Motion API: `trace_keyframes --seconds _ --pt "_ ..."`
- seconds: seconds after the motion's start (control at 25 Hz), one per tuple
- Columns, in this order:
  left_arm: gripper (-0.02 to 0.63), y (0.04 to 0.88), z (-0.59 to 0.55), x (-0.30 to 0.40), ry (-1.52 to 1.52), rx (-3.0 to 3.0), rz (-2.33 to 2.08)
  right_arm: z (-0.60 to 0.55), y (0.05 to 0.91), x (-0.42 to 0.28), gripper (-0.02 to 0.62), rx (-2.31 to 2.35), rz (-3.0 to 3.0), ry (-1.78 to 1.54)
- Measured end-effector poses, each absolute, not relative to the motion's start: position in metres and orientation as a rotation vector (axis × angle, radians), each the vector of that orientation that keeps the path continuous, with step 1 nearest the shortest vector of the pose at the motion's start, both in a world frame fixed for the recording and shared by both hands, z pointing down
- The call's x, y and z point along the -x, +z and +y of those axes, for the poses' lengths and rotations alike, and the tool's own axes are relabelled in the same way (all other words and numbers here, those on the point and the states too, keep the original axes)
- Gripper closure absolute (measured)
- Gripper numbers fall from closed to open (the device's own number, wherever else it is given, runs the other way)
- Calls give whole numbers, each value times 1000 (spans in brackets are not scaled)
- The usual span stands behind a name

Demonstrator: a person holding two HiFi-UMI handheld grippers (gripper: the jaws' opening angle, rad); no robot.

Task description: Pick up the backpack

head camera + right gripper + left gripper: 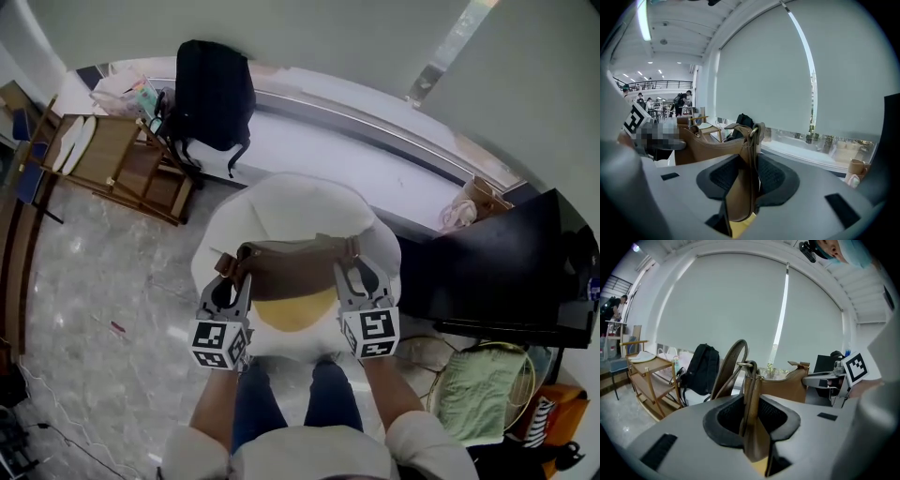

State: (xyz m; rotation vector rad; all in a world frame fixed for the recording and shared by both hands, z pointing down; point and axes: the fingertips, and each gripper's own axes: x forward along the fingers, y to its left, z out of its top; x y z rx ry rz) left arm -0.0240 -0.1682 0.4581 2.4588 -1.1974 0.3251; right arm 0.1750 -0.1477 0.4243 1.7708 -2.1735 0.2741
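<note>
**Brown bag held between both claws, black backpack on the window ledge**

I have the left claw [230,283] closed on the strap end at one side of the brown bag [291,267]; in the left gripper view the claw [751,405] has its pads pressed on the leather tab just below the metal ring, with the strap looping up past it and the bag [783,384] running off toward the other gripper.

The right claw [361,277] is closed on the opposite strap end; in the right gripper view that claw [749,174] pinches the tab upright between its pads, and the bag [708,147] stretches away to the left.

From the head view the bag hangs level between the two claws, over a white round seat [300,208] and in front of my legs [291,394].

The only backpack I can see is a black one [214,89]; it stands upright on the window ledge [375,155], well apart from both claws, and shows again in the left gripper view [701,369].

Just beside it, to the left, a wooden rack [112,159] stands on the marble floor [94,300]; a brown paper cup [480,192] sits at the far right of the ledge.
</note>
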Motion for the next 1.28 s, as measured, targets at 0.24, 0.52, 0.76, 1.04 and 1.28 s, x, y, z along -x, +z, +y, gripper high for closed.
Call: trace_keyframes --seconds 0.24,0.52,0.76,1.04,1.28 --pt "505 413 -162 20 313 -2506 -1167 -132 381 -178 449 -1826 -2158 260" --pt "505 370 -151 13 310 -2563 -1121 -113 340 -184 449 -1901 -2132 237" --pt "505 338 -146 6 308 -2617 -1088 -99 312 -189 449 -1968 -2112 222" --pt "505 304 -131 0 325 -2672 -1056 -76 280 -193 449 -2039 -2111 175" --pt "505 282 -120 -10 318 -2726 -1035 -55 260 -200 449 -2087 -2115 144"
